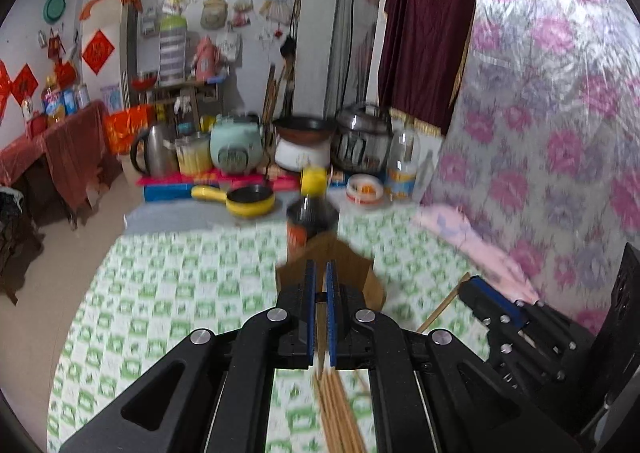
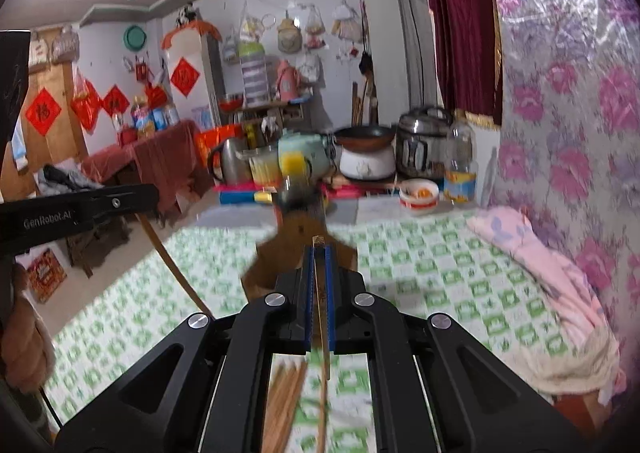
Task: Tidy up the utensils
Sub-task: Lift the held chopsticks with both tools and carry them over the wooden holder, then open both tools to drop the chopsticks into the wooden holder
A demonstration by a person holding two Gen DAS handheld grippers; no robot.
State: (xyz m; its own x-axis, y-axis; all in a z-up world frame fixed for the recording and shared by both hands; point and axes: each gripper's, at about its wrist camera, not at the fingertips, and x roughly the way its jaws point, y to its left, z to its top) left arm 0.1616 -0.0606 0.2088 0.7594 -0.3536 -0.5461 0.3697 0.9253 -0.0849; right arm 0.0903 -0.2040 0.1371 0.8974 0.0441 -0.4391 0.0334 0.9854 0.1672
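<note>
Dark sauce bottle with yellow cap (image 1: pixel 311 213) stood just beyond the brown wooden holder (image 1: pixel 340 265); its contents hidden. Left gripper (image 1: pixel 320 281) and right gripper (image 2: pixel 319 265) each clenched a thin wooden chopstick (image 2: pixel 320 309); loose wooden chopsticks (image 1: pixel 338 409) lay near on the green-checked tablecloth (image 1: pixel 180 293).

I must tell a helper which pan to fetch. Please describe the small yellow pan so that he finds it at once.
Look at the far end of the green-checked table, where the appliances stand in a row. In front of the mint-green rice cooker lies the yellow pan. It alone is bright yellow with a dark inside, its handle pointing left.
</note>
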